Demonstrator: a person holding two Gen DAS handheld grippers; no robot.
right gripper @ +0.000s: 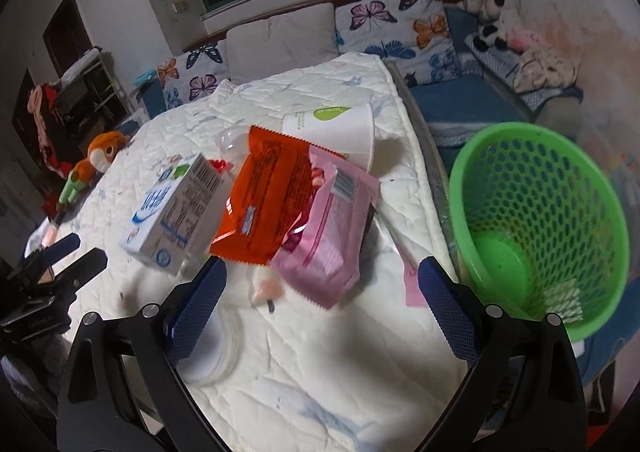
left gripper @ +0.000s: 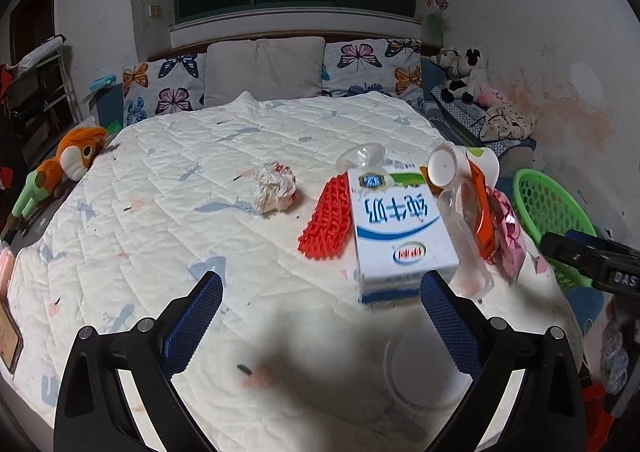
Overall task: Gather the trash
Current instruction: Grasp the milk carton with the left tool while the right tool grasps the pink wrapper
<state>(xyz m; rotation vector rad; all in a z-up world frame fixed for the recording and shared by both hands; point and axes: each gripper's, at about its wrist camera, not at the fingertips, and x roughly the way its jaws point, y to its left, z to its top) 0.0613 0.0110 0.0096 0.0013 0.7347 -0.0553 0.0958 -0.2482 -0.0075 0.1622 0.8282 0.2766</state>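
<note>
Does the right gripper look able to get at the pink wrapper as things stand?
Probably yes. The right gripper is open, and the pink wrapper lies just ahead of its fingertips on the quilt, nothing between them. The orange wrapper overlaps only its left edge.

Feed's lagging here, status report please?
Left gripper and right gripper open, empty. Milk carton, orange wrapper, pink wrapper on bed. Green basket nearly empty. Nothing blocking.

The milk carton (left gripper: 400, 228) reads "纯牛奶" upside down; other print is too small.
</note>
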